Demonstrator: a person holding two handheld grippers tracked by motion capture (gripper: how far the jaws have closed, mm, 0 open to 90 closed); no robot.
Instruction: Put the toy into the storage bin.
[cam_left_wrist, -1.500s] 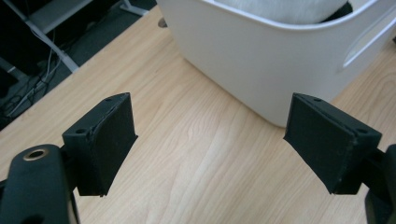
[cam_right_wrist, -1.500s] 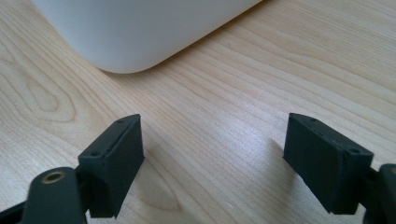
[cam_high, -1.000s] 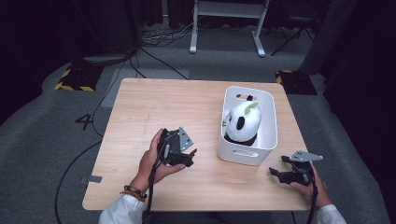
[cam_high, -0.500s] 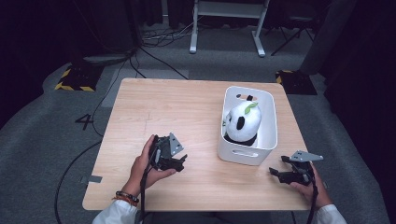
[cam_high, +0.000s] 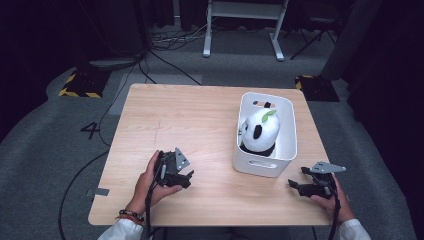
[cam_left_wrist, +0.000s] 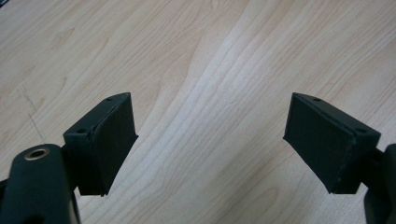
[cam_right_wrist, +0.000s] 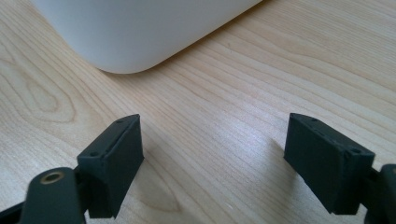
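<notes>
Saw a light wooden table (cam_high: 200, 120) from the high view, with a white plastic bin (cam_high: 267, 160) standing toward its right side, a short way in from the right edge. Found a plush panda (cam_high: 260, 131) sitting inside that bin, white with black ear and eye patches and a small green leaf on its head, resting low against the near wall and untouched by either tool. Noted the left gripper (cam_high: 187, 177) in the left hand (cam_high: 150, 181) on the near-left part of the table, pointing right toward the bin yet well apart from it. Found its jaws wide apart in the left gripper view (cam_left_wrist: 210, 144), with nothing between them but bare wood grain. Noted the right gripper (cam_high: 295, 186) in the right hand (cam_high: 331, 199) near the table's front right corner, just in front of the bin's near right corner and pointing left. Found those jaws likewise spread wide and empty in the right gripper view (cam_right_wrist: 215, 163), low over the wood, with the rounded bottom corner of the bin (cam_right_wrist: 140, 32) close ahead and not touched. Made out grey carpet and trailing cables around the table.
</notes>
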